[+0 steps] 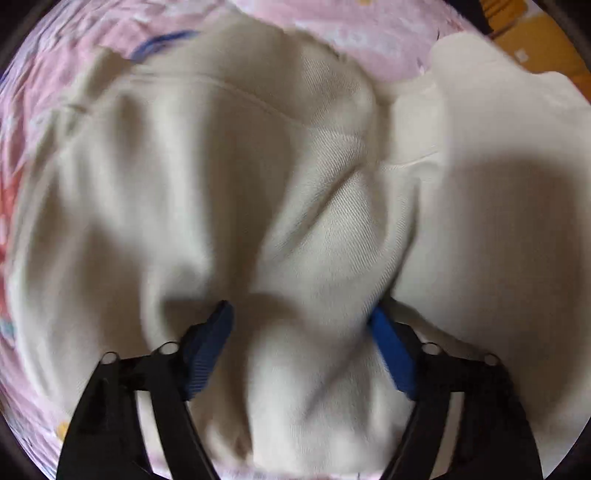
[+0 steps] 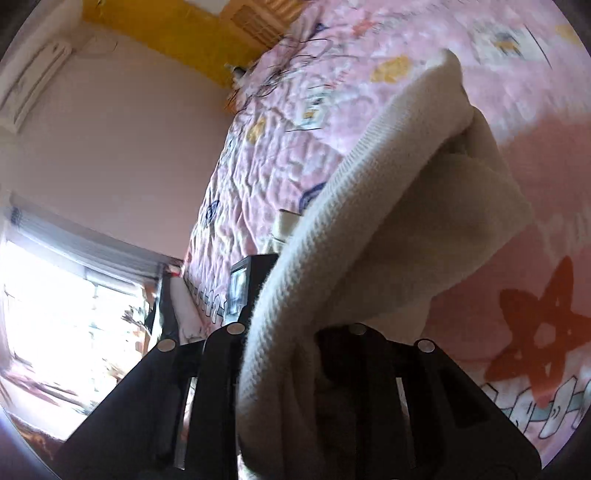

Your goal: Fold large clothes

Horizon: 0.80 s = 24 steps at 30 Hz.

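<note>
A large cream garment lies crumpled on a pink patterned bedspread. My left gripper has its blue-padded fingers wide apart, with a bunched fold of the garment lying between them, not pinched. In the right wrist view my right gripper is shut on the garment's ribbed hem and holds it lifted above the bedspread. The cloth hides the right fingertips. The rest of the garment hangs down from the grip.
A white wall with an air conditioner and a bright window lie left in the right wrist view. A yellow wall band runs along the top. A dark box-like object stands at the bed's edge.
</note>
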{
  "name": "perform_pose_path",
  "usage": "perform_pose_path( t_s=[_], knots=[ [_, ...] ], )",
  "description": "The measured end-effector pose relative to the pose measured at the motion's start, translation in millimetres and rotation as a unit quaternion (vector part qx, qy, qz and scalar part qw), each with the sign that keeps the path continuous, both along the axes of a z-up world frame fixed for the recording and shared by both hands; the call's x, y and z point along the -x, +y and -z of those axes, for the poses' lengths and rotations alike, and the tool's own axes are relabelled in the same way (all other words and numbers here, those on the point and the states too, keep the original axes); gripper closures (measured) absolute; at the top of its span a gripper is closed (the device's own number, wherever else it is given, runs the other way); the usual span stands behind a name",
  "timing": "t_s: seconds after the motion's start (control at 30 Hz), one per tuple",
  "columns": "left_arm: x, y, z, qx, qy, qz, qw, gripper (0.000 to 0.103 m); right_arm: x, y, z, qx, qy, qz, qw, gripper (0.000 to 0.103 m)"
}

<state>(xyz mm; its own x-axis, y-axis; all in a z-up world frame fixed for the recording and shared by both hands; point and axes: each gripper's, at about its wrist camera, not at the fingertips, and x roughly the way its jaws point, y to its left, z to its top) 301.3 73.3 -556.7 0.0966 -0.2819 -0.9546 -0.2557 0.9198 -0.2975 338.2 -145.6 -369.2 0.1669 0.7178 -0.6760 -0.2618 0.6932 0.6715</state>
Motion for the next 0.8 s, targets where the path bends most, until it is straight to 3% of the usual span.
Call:
perform_pose_path(
  t_s=[0.13, 0.23, 0.27, 0.33, 0.4, 0.5, 0.63, 0.8],
  knots=[
    [39, 54, -47, -0.007, -0.031, -0.029, 0.9991, 0.033, 4, 55, -29, 0.046, -0.029, -0.032, 0.998, 0.084],
    [59, 99, -44, -0.069, -0.02, -0.056, 0.9958, 0.028, 16, 110, -39, 0.097, -0.052, -0.075, 0.991, 0.084],
    [61, 109, -37, -0.071, -0.009, -0.066, 0.9952, 0.028, 22, 125, -40, 0.117, -0.061, -0.09, 0.987, 0.084],
    [62, 123, -4, -0.041, 0.018, -0.058, 0.9973, 0.03, 34, 174, -37, 0.168, -0.08, -0.123, 0.975, 0.084],
    [60, 120, 19, -0.052, 0.021, -0.023, 0.9981, 0.03, 51, 206, -22, 0.202, -0.087, -0.155, 0.963, 0.084],
    [70, 137, 33, 0.002, 0.012, -0.063, 0.998, 0.028, 62, 262, 8, 0.246, -0.084, -0.174, 0.95, 0.083],
    [92, 176, 37, 0.083, 0.028, -0.095, 0.9916, 0.052, 69, 297, 11, 0.235, -0.089, -0.162, 0.954, 0.074],
    [115, 194, 26, 0.103, 0.032, -0.065, 0.9921, 0.053, 77, 314, 3, 0.214, -0.11, -0.135, 0.961, 0.074]
  ],
)
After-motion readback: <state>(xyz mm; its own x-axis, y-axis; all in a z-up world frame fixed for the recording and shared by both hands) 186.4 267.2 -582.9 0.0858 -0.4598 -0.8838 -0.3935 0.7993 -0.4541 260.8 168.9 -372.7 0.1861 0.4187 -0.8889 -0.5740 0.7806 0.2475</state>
